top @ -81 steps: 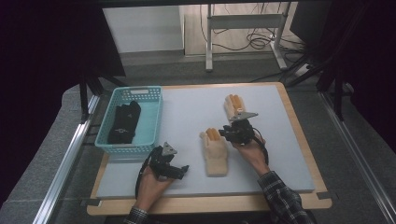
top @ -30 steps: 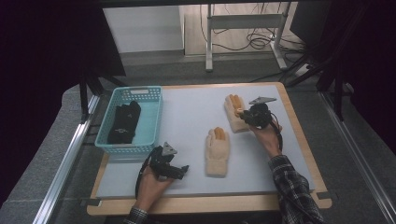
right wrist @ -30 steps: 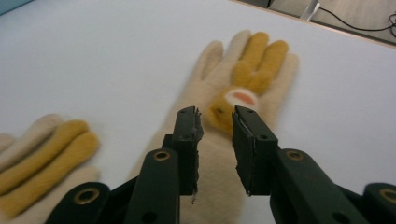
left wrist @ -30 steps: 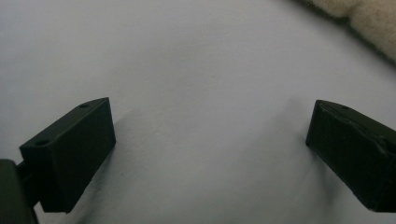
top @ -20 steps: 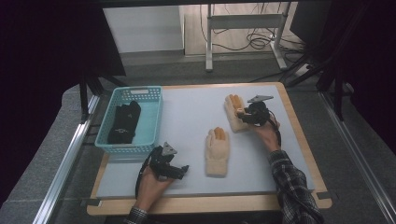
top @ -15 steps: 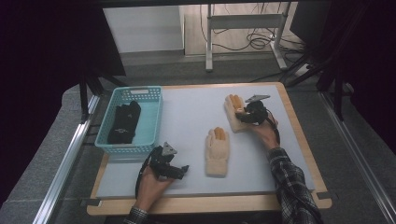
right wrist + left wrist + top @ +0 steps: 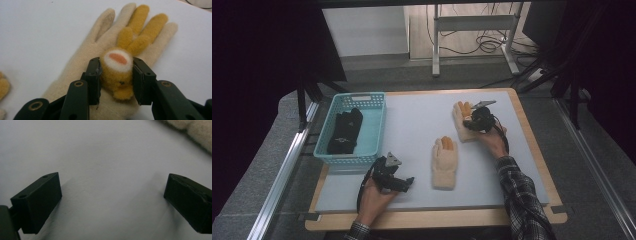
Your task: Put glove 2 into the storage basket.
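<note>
At the far left a dark curtain hangs beside a grey floor and a metal rail [image 7: 277,185] that runs along the bench [image 7: 437,220], a wooden board topped with a pale grey mat [image 7: 417,130]. On the mat's left end sits a turquoise basket [image 7: 374,135] with a pair of black gloves [image 7: 344,131] lying in it. Just in front of the basket the left gripper [image 7: 404,184] rests low over the bare mat, its jaws wide apart with nothing between them. Near the middle lies a cream glove [image 7: 445,162] with orange fingertips, flat and apart from everything else. To the right, near the back edge, a second cream glove [image 7: 82,72] lies palm-flat, and the right gripper [image 7: 116,75] is clamped on the orange rabbit-like plush figure [image 7: 117,67] sewn on its back; the jaws have just been closing on that figure. Behind the bench stand a white wall, a metal stand [image 7: 474,30] and loose cables [image 7: 487,45] on the floor.
</note>
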Tool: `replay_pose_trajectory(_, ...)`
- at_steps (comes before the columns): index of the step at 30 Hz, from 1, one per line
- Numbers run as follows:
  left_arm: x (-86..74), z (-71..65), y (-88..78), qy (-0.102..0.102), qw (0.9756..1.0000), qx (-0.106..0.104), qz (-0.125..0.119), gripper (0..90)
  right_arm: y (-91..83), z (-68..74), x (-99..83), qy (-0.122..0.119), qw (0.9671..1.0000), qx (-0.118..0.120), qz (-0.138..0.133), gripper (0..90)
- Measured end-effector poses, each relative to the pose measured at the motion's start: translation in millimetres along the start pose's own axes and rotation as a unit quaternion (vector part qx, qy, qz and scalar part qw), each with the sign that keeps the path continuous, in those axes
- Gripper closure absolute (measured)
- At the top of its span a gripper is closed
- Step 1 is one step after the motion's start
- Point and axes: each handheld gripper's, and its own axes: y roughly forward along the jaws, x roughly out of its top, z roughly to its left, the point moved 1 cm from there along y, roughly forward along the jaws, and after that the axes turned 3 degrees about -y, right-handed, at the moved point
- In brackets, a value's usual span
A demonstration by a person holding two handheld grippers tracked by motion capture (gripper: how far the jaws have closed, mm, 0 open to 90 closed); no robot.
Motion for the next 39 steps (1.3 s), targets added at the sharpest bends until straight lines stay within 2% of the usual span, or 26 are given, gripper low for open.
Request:
replay_pose_trajectory(6,0.0,-0.1,-0.1,0.000,1.0000,0.000,0.001,1.7,-25.9,2.6,7.1,0.021,0.9995,0.000,-0.022,61.9)
replay_pose_trajectory(13,0.0,-0.2,-0.1,-0.001,1.0000,0.000,0.001,1.7,-56.4,5.9,3.1,0.038,0.9984,0.002,-0.042,61.6)
replay_pose_trajectory(17,0.0,-0.2,-0.1,-0.001,1.0000,0.000,0.001,1.7,-75.2,8.9,1.4,0.054,0.9971,0.014,-0.052,61.3)
replay_pose_trajectory(21,0.0,-0.3,-0.1,-0.001,1.0000,0.000,0.001,1.7,-94.1,18.2,0.3,0.067,0.9953,0.029,-0.064,61.2)
replay_pose_trajectory(26,0.0,-0.3,-0.1,-0.001,1.0000,0.000,0.001,1.7,-113.5,42.1,-2.4,0.076,0.9941,0.037,-0.067,61.2)
replay_pose_trajectory(29,0.1,-0.2,-0.1,0.000,1.0000,0.000,0.001,1.7,-122.7,61.2,-3.8,0.077,0.9939,0.040,-0.068,61.2)
replay_pose_trajectory(35,0.1,-0.2,-0.1,-0.001,1.0000,0.000,0.001,1.7,-136.0,99.6,-7.8,0.095,0.9917,0.049,-0.072,61.2)
replay_pose_trajectory(39,0.1,-0.2,0.0,-0.001,1.0000,0.000,0.000,1.7,-141.9,120.3,-11.7,0.118,0.9883,0.060,-0.076,61.2)
